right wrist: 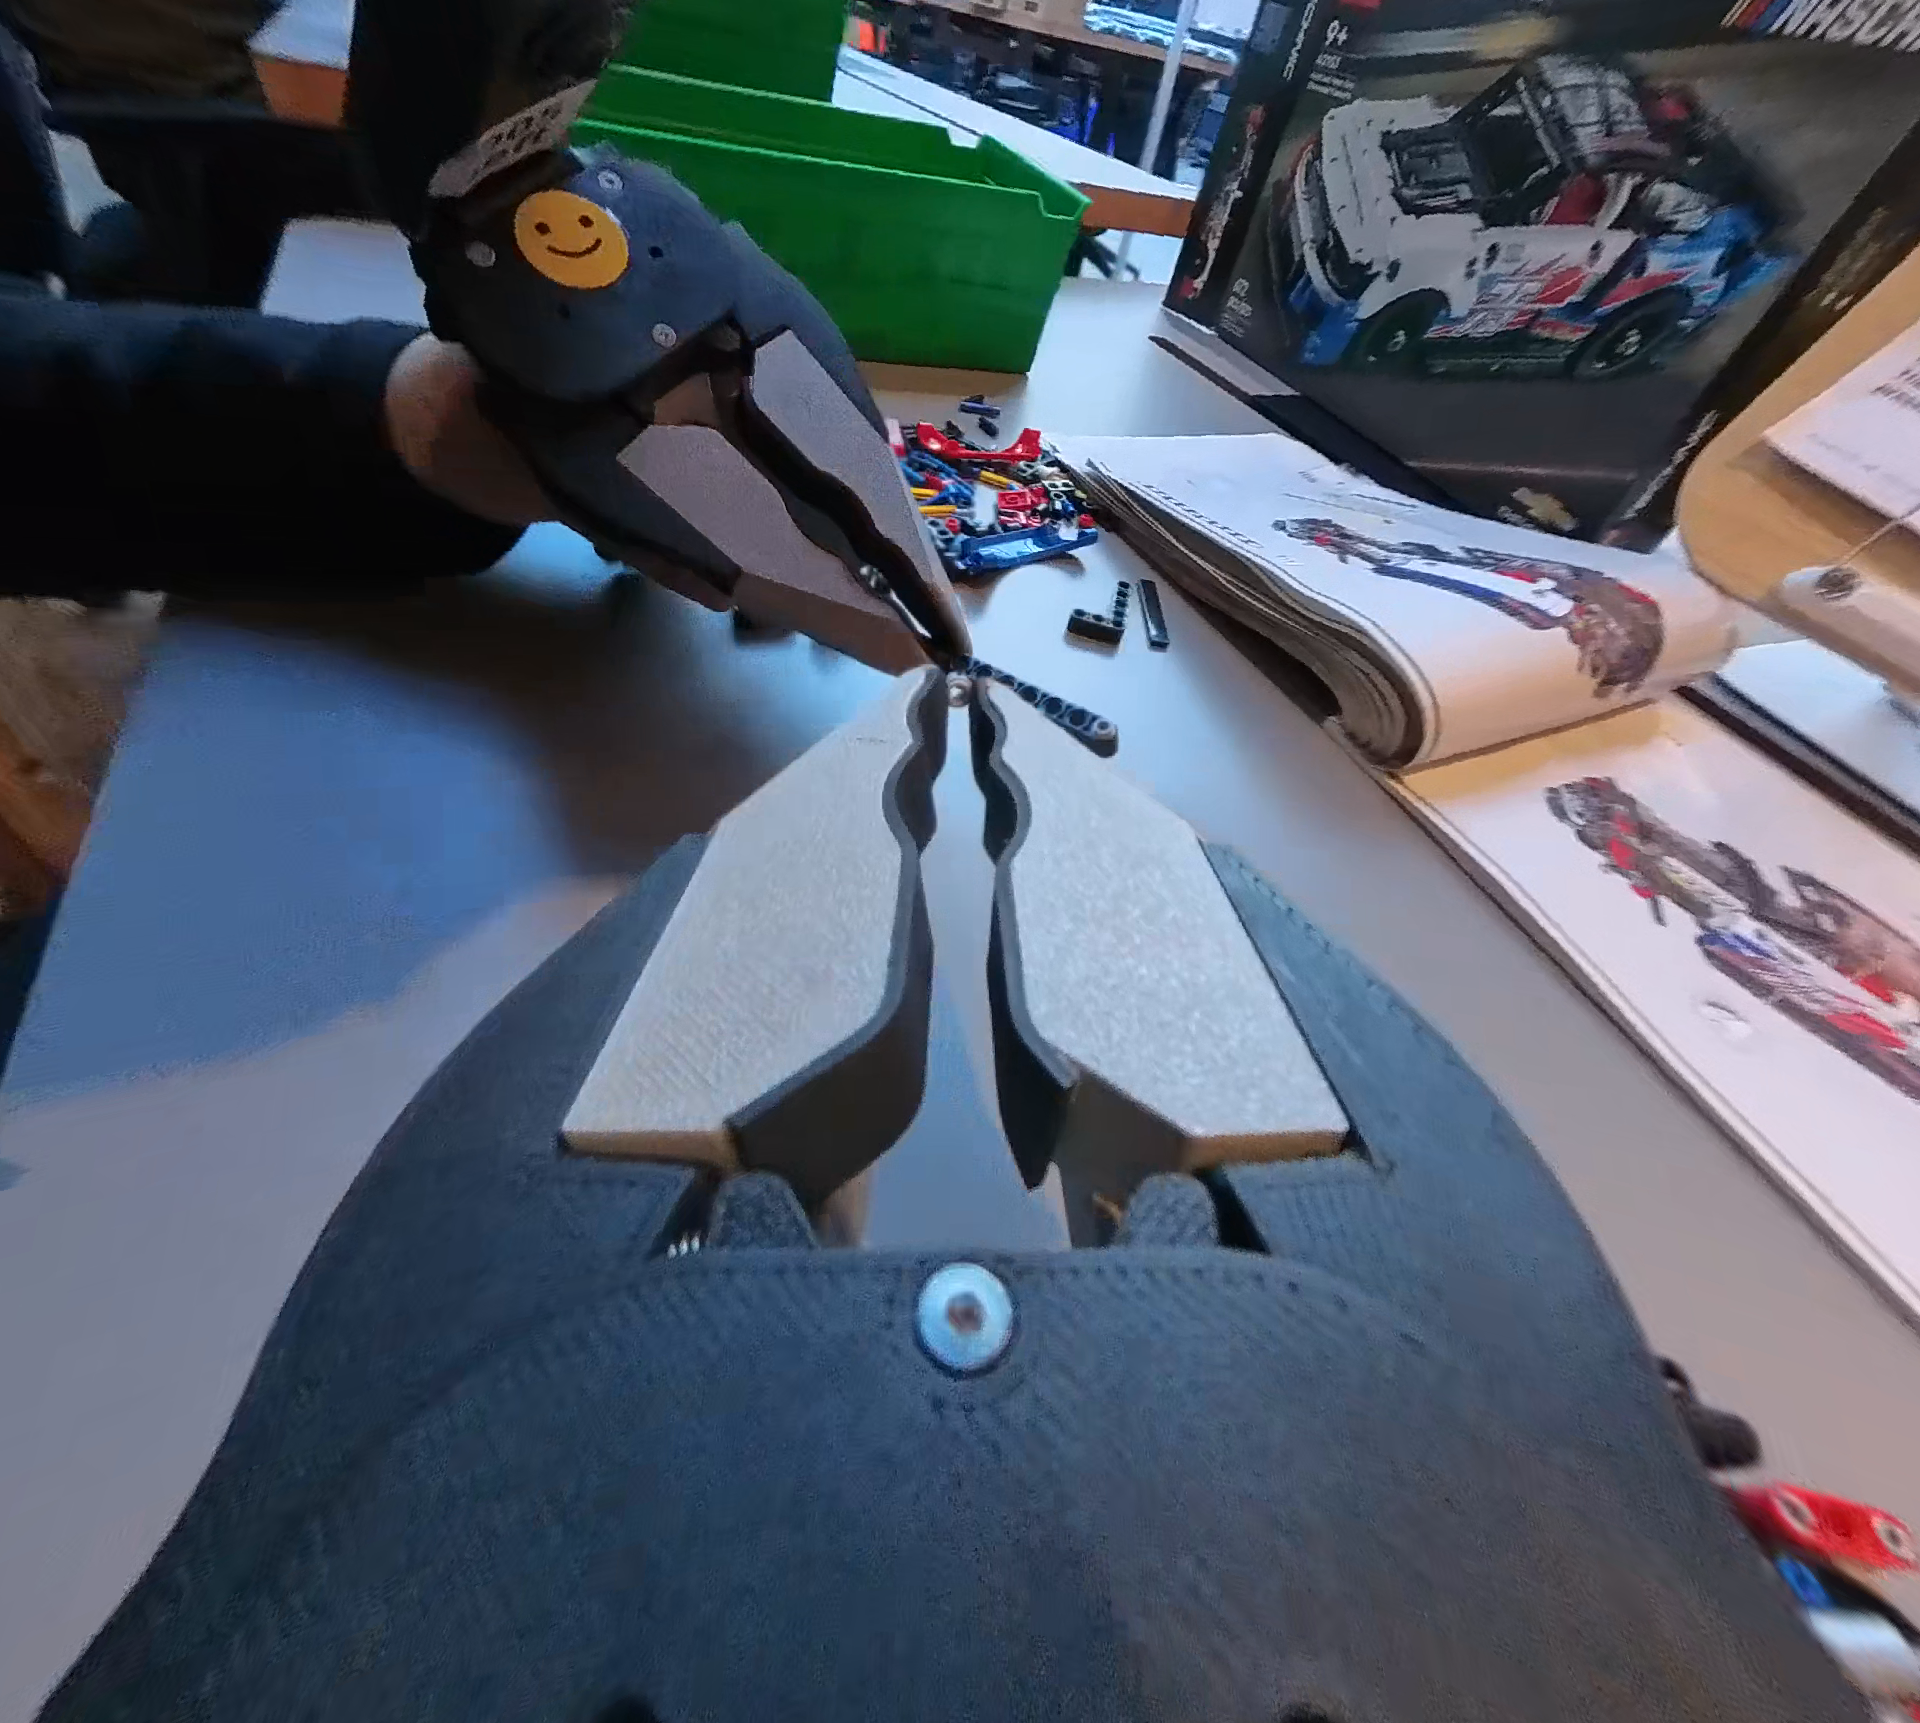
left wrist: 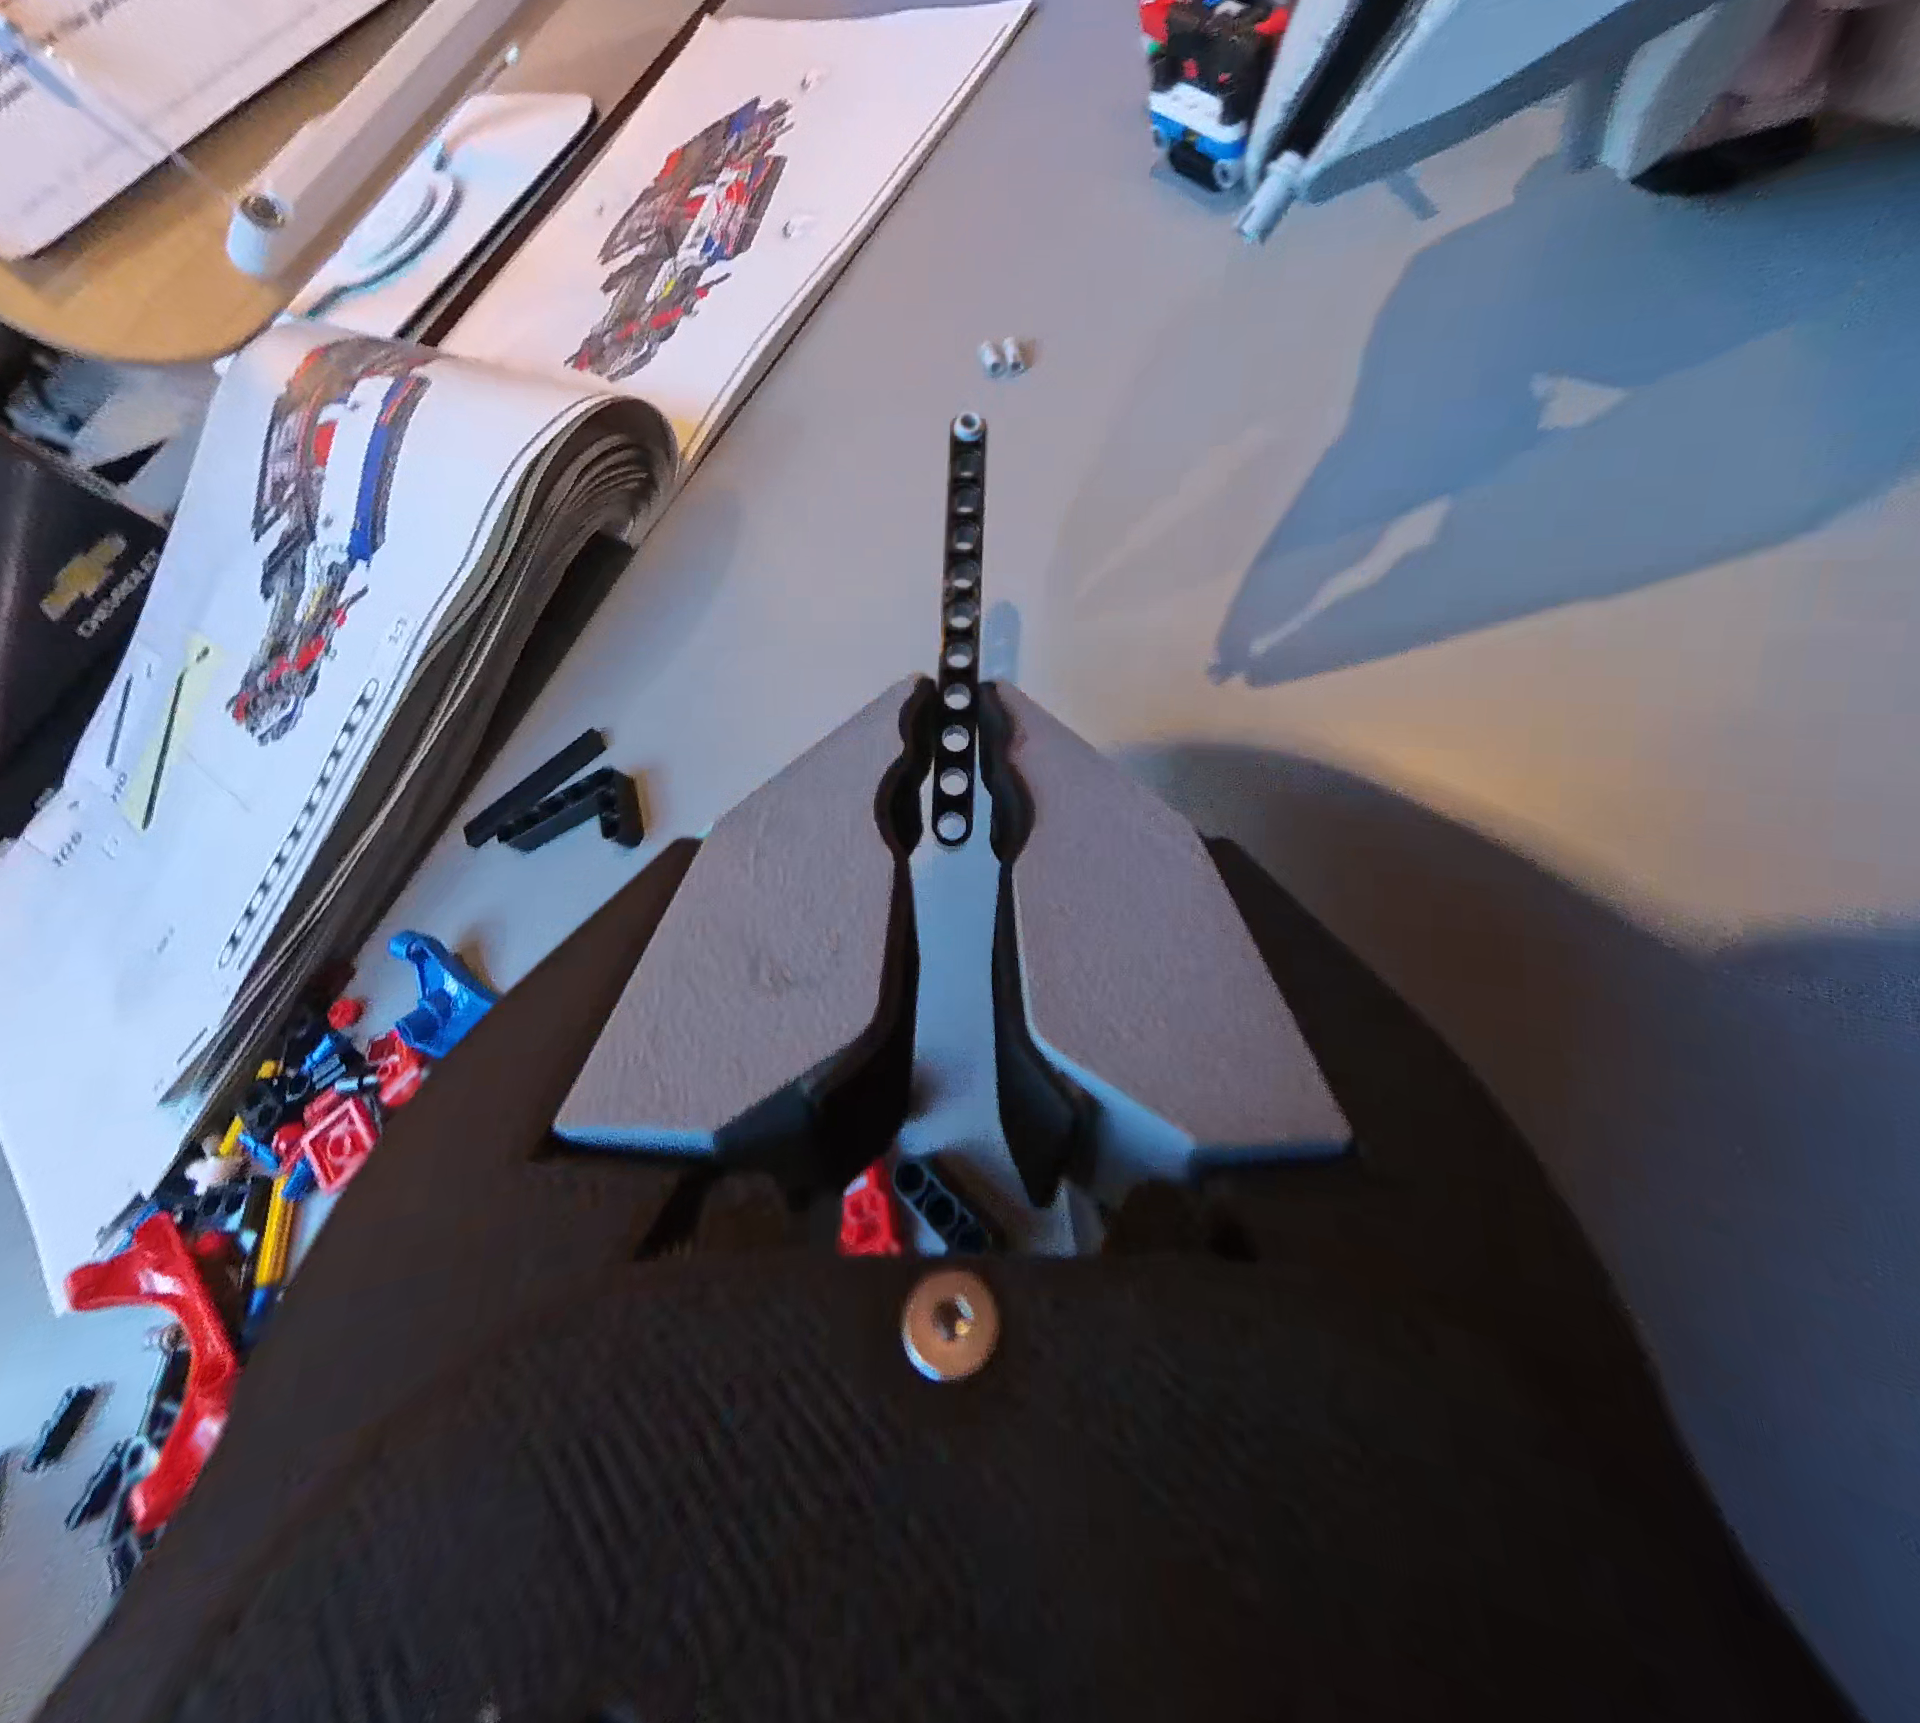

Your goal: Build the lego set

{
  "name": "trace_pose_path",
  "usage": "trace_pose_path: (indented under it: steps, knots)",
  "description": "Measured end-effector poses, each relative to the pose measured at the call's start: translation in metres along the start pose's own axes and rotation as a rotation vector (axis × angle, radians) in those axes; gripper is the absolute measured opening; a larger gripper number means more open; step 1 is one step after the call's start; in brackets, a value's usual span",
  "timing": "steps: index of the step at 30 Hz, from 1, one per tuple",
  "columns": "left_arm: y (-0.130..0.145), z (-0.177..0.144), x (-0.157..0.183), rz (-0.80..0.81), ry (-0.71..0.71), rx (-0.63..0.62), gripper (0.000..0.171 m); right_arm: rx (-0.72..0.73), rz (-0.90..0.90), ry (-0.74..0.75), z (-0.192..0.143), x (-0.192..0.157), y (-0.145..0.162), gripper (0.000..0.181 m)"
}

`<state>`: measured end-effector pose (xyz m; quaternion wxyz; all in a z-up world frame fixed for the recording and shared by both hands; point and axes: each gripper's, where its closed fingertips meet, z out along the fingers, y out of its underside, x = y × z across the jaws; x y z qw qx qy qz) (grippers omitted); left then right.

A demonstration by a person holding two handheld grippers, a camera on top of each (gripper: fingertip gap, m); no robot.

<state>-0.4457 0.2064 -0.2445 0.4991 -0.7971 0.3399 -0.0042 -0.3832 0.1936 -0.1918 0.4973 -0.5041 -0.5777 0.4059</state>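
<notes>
Left wrist view: the left tool [left wrist: 954, 738] is pinching a long black beam [left wrist: 961, 593] by its near end, both pads pressed against its sides.
Beam's long axis: it is running straight ahead from the left tool's tips, out over the grey counter [left wrist: 1143, 478], holes facing up toward the camera.
Far end: a small grey pin [left wrist: 967, 426] is sitting in the last hole of the beam.
Right wrist view: the right tool [right wrist: 961, 705] is closing in on the beam [right wrist: 1049, 710] from the side, its tips nearly together around a small grey pin [right wrist: 958, 688]; whether it is actually gripping the pin I cannot tell.
Key relation: the beam is lying crosswise to the right tool, stretching from the left tool [right wrist: 940, 634] off to the right, so the pin would be entering a hole square to the beam's length.
Nearer tool: the right one is at the beam already, its tips just beside the left tool's tips.
Spare pins: two more grey pins [left wrist: 1004, 355] are lying on the counter just beyond the beam's far end.
Instruction booklet [left wrist: 499, 468]: lying open to the left of the beam.
Loose parts pile [left wrist: 312, 1112]: sitting by the booklet's near corner.
Partly built model [left wrist: 1205, 73]: standing well apart, far right.
Likely step: seating a pin in the beam while the left tool is steadying it.
</notes>
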Motion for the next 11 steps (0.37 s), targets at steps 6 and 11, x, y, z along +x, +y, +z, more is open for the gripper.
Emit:
trace_pose_path:
  steps: [6,11]
  knots:
    - [0.003,0.002,-0.007,0.003,-0.021,-0.009,0.005,0.027,0.142,-0.031,0.004,0.016,0.003,0.002]
    - [0.0,0.003,-0.017,-0.021,-0.058,0.032,0.004,0.065,0.184,-0.041,-0.001,0.02,0.0,0.001]
